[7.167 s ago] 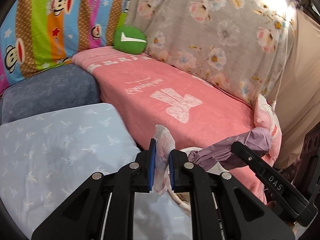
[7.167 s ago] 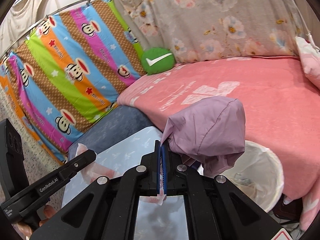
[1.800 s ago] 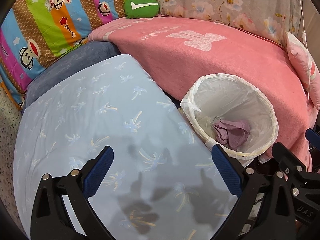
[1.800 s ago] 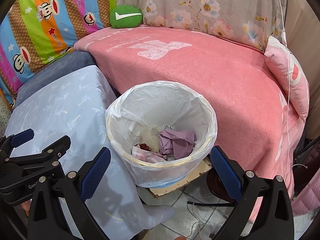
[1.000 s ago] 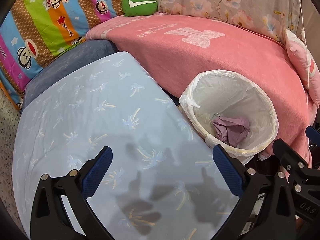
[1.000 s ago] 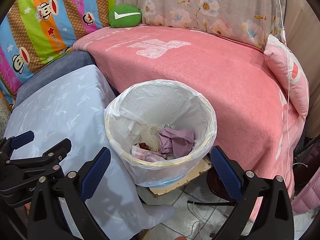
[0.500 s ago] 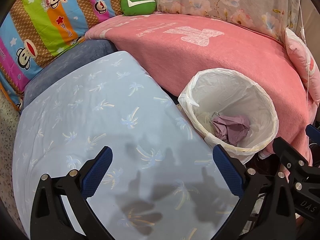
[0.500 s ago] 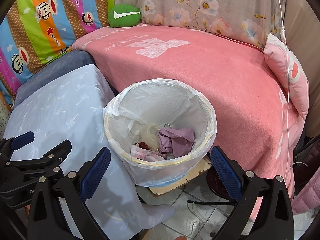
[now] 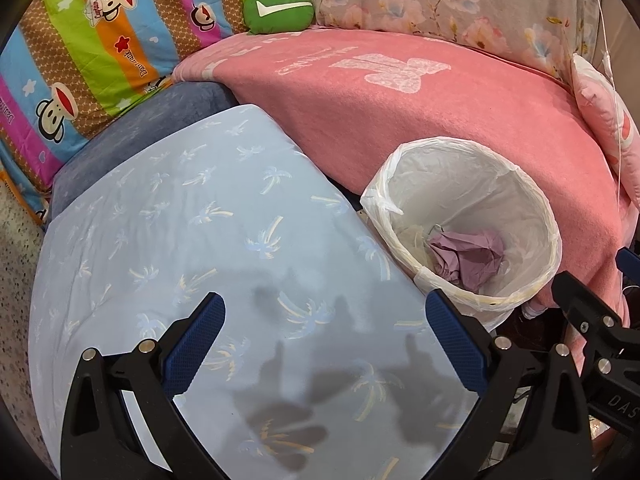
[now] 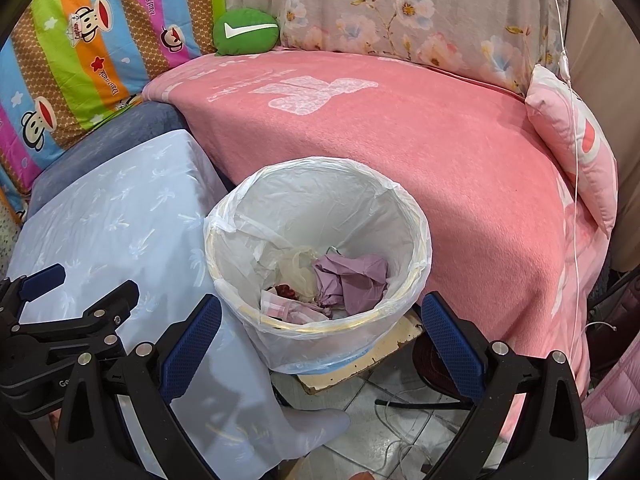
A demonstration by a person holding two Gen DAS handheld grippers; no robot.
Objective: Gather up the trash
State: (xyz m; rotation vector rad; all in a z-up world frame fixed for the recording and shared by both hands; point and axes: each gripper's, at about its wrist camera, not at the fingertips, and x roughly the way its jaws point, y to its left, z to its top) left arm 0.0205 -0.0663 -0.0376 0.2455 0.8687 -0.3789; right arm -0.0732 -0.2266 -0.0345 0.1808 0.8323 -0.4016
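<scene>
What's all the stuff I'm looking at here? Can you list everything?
Trash bin: one, white liner, on the floor beside the bed.
Crumpled purple trash: one, inside the bin.
Other scraps: several, pale and reddish, inside the bin.
Light blue cloth: one, palm print, left of the bin.
Pink blanket: one, on the bed.
Green cushion: one, far end of the blanket.
Pink pillow: one, right edge.
Left gripper: black, blue fingers, open, empty.
Right gripper: same, open, empty.
</scene>
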